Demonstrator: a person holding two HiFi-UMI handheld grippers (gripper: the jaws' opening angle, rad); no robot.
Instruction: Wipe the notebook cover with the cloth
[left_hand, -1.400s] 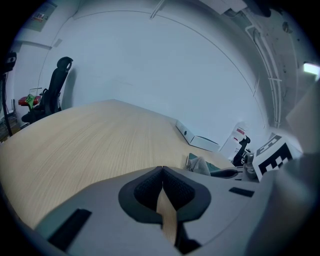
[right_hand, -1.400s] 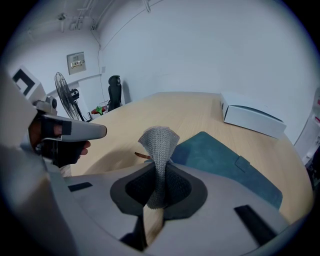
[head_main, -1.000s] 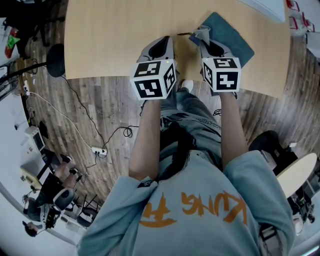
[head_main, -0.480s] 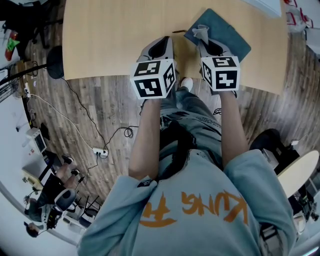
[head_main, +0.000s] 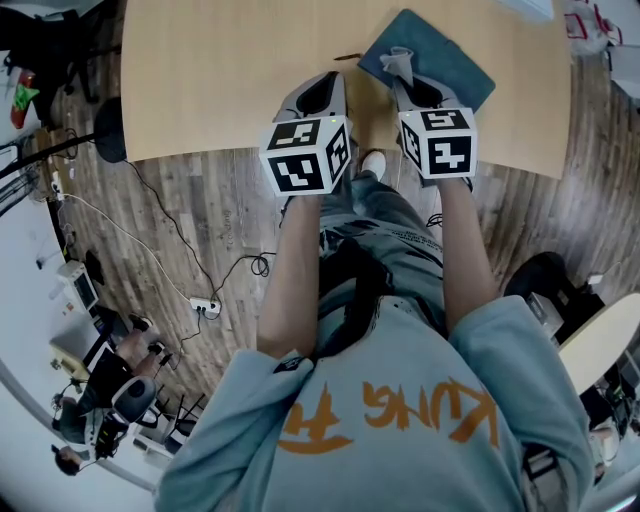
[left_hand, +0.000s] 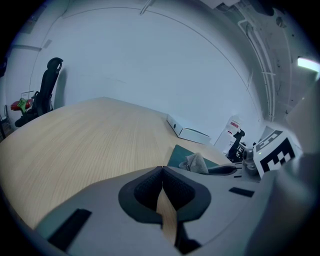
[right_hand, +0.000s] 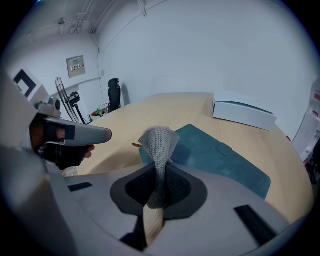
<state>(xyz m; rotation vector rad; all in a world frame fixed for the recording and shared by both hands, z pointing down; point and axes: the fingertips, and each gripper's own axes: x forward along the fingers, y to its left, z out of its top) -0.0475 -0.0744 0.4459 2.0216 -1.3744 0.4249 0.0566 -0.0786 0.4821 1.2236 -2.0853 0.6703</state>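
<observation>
A teal notebook (head_main: 437, 58) lies on the wooden table (head_main: 220, 70) at the right, also visible as the notebook (right_hand: 220, 155) and the notebook (left_hand: 181, 156). My right gripper (head_main: 398, 66) is shut on a grey cloth (right_hand: 158, 150), and the cloth (head_main: 398, 62) stands up from the jaws over the notebook's near left corner. In the left gripper view the cloth (left_hand: 195, 162) shows at the right. My left gripper (head_main: 322, 92) hangs over bare table left of the notebook, with its jaws shut and nothing between them (left_hand: 162, 187).
A white flat box (right_hand: 243, 114) lies on the table beyond the notebook, seen also as the box (left_hand: 187, 131). A small brown scrap (head_main: 347, 58) lies by the notebook's left corner. A black office chair (left_hand: 46, 87) stands past the table's far edge.
Both grippers and the notebook sit slightly higher and further left in the head view; the cloth stays clamped in my right gripper over the notebook's corner.
</observation>
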